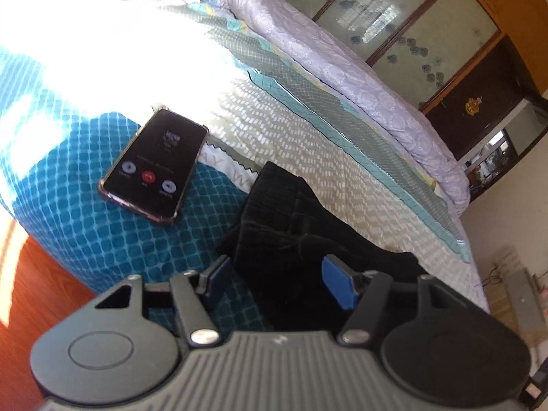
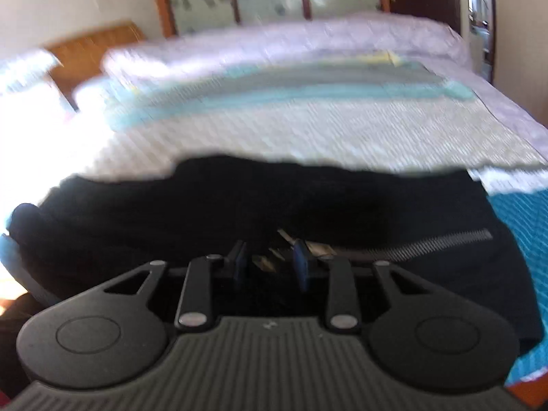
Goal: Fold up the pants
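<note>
left tool: wide, empty | right tool: parted, empty | pants on bed

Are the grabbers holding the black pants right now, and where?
Nothing is held. The left hand-held gripper stands open, with the black pants between its pads but not pinched. The right hand-held gripper hangs open just above the pants by their zipper.

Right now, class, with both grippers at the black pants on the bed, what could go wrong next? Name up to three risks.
1. The smartphone lies on the blue blanket close to the black pants; dragged fabric might sweep it off the bed.
2. The left gripper stands open over bunched cloth, so it may catch uneven layers.
3. The right gripper sits near the zipper and might pinch it.
</note>
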`<action>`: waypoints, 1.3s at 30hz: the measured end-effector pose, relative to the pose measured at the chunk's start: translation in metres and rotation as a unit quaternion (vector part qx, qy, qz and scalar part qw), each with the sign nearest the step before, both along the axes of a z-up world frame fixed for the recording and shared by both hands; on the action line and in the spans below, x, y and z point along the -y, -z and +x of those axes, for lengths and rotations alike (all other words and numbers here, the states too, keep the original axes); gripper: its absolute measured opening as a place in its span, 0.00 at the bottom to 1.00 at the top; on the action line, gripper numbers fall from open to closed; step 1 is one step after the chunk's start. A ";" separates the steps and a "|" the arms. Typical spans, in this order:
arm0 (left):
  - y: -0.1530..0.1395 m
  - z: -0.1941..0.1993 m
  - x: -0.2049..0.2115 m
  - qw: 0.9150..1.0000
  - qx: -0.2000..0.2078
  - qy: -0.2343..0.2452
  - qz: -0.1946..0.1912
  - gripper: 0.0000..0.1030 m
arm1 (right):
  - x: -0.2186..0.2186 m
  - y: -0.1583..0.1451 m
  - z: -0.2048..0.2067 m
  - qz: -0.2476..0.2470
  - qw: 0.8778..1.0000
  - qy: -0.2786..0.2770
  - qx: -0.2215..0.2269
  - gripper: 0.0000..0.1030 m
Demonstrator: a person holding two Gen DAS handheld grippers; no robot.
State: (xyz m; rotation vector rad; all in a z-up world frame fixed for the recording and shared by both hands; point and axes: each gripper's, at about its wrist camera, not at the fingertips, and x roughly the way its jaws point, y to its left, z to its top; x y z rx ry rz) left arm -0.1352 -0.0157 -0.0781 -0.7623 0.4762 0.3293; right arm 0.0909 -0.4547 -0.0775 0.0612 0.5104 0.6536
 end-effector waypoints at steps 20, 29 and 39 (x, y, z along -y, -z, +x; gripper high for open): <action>-0.031 0.084 0.057 0.987 0.043 0.116 0.099 0.24 | -0.170 0.017 0.001 0.097 0.974 -0.151 -0.141 0.21; -0.023 0.167 0.229 0.879 -0.007 0.365 0.306 0.35 | -0.011 -0.001 0.015 0.190 0.975 0.072 -0.090 0.21; -0.017 0.124 0.253 0.838 -0.007 0.410 0.361 0.54 | -0.003 0.004 0.006 0.202 0.974 0.060 -0.085 0.25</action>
